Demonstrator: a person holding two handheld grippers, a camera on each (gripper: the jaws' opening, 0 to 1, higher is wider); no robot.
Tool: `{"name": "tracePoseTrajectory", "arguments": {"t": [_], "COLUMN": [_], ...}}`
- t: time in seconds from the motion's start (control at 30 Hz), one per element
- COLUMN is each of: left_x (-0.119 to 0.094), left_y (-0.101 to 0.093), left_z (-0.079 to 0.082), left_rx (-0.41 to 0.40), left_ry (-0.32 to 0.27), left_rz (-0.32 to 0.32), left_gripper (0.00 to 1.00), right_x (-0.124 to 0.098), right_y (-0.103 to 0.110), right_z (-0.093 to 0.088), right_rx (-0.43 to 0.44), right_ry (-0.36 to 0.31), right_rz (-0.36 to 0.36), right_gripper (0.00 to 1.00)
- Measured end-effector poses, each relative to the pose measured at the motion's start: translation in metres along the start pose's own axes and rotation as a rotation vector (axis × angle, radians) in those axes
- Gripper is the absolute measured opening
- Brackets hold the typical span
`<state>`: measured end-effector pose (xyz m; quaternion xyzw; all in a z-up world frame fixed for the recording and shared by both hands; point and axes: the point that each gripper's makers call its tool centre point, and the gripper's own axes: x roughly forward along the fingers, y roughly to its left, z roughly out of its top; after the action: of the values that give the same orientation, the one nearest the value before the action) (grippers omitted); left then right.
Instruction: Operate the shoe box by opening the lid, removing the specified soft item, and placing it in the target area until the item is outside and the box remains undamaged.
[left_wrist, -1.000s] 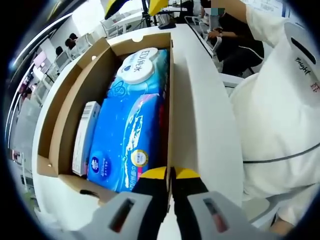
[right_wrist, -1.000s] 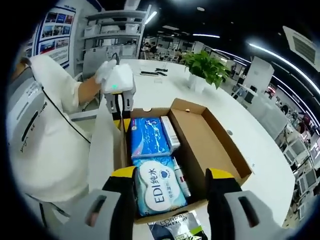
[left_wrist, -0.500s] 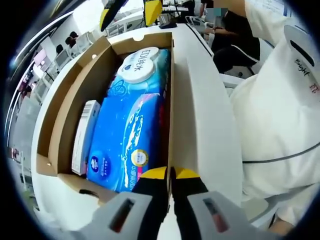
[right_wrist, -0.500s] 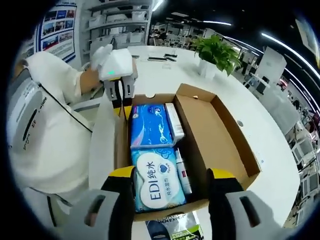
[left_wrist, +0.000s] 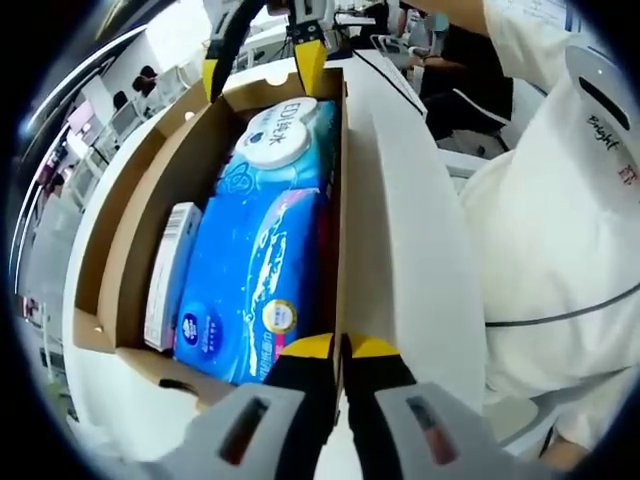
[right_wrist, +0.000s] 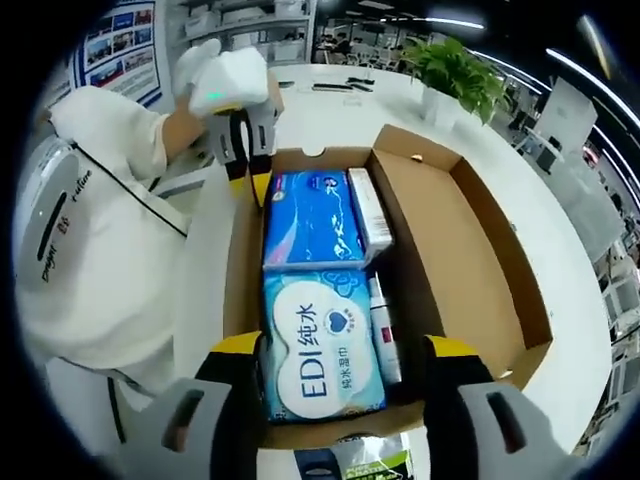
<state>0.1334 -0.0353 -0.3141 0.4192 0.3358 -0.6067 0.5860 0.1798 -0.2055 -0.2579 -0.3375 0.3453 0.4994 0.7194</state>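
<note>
The open cardboard shoe box (left_wrist: 130, 230) lies on a white table. Inside lie a wet-wipes pack with a white EDI lid (left_wrist: 280, 130), a soft blue tissue pack (left_wrist: 250, 280) and a slim white carton (left_wrist: 168, 270). My left gripper (left_wrist: 340, 348) is shut on the top edge of the box's side wall, beside the white lid flap (left_wrist: 400, 230). In the right gripper view, my right gripper (right_wrist: 343, 350) stands open, its jaws astride the wipes pack (right_wrist: 320, 345) above the box (right_wrist: 470, 250). There the left gripper (right_wrist: 250, 185) pinches the far wall by the blue pack (right_wrist: 312, 215).
A potted plant (right_wrist: 455, 70) stands far back on the table. A dark printed packet (right_wrist: 350, 465) lies just outside the box's near end. The person's white sleeve (left_wrist: 560, 250) flanks the lid flap. A slim tube (right_wrist: 383, 325) lies beside the wipes.
My right gripper has come down closer over the wipes end of the box, still open. The left gripper keeps its hold on the wall and has not moved.
</note>
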Motion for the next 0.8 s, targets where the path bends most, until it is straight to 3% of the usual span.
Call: {"name": "tracePoseTrajectory", "arguments": {"t": [0.13, 0.37, 0.53, 0.8], "left_x": [0.0, 0.0, 0.0, 0.0], "left_y": [0.0, 0.0, 0.001, 0.0], "left_z": [0.0, 0.0, 0.0, 0.0], "left_rx": [0.003, 0.006, -0.001, -0.007], "left_ry": [0.003, 0.001, 0.003, 0.005], "left_rz": [-0.001, -0.005, -0.007, -0.014], "left_gripper": [0.02, 0.02, 0.02, 0.02], "right_x": [0.002, 0.019, 0.032, 0.038], "right_y": [0.001, 0.013, 0.019, 0.02], "right_z": [0.001, 0.002, -0.016, -0.02], "right_rx": [0.016, -0.015, -0.031, -0.043], "right_ry": [-0.02, 0.009, 0.117, 0.176], "right_rz": [0.014, 0.068, 0.105, 0.126], "right_gripper": [0.63, 0.64, 0.65, 0.63]}}
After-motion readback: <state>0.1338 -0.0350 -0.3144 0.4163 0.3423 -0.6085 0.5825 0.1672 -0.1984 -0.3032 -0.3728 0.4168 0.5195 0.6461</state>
